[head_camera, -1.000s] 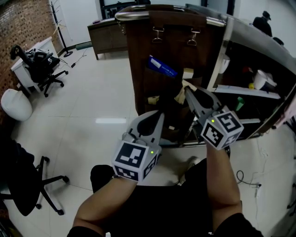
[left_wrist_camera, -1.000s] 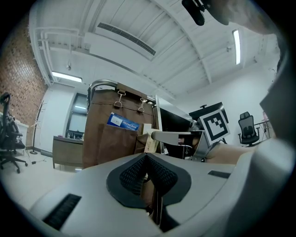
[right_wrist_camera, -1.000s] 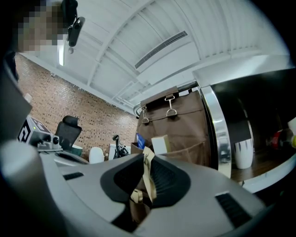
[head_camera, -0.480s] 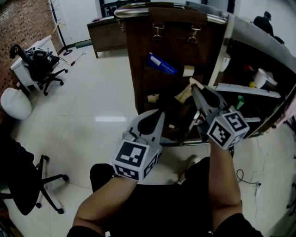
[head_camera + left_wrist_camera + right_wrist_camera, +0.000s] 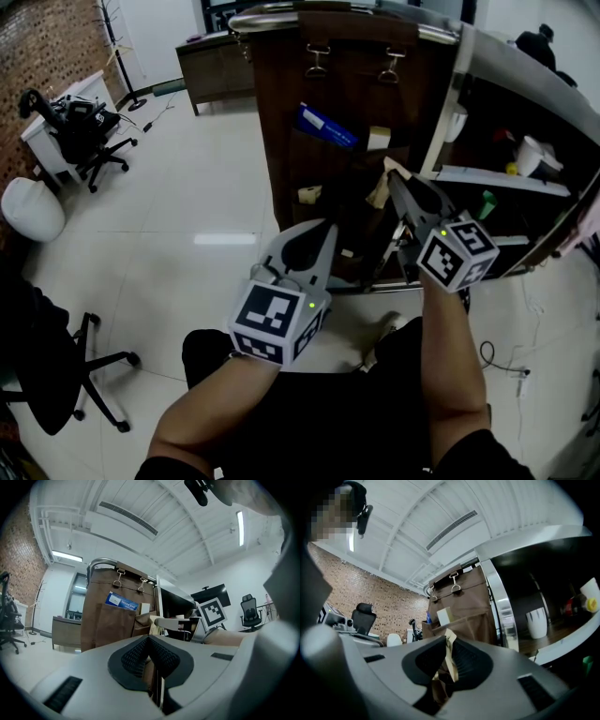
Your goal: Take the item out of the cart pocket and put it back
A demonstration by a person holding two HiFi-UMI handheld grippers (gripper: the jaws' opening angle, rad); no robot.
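We have the brown paper item [image 5: 379,192] pinched in our right hand-held gripper [image 5: 394,180], whose jaws are closing on it. It sits up against the cart [image 5: 281,112], just beside the row of pockets [image 5: 314,164] and apparently clear of them. We judge the taking-out half done; lowering it back into its pocket and letting go are left. Our left hand-held gripper [image 5: 319,234] hangs lower down, jaws together on nothing.

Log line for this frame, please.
right tool: jaws closing on crumpled tan paper packet | location: near brown fabric cart pockets | left tool: shut, empty
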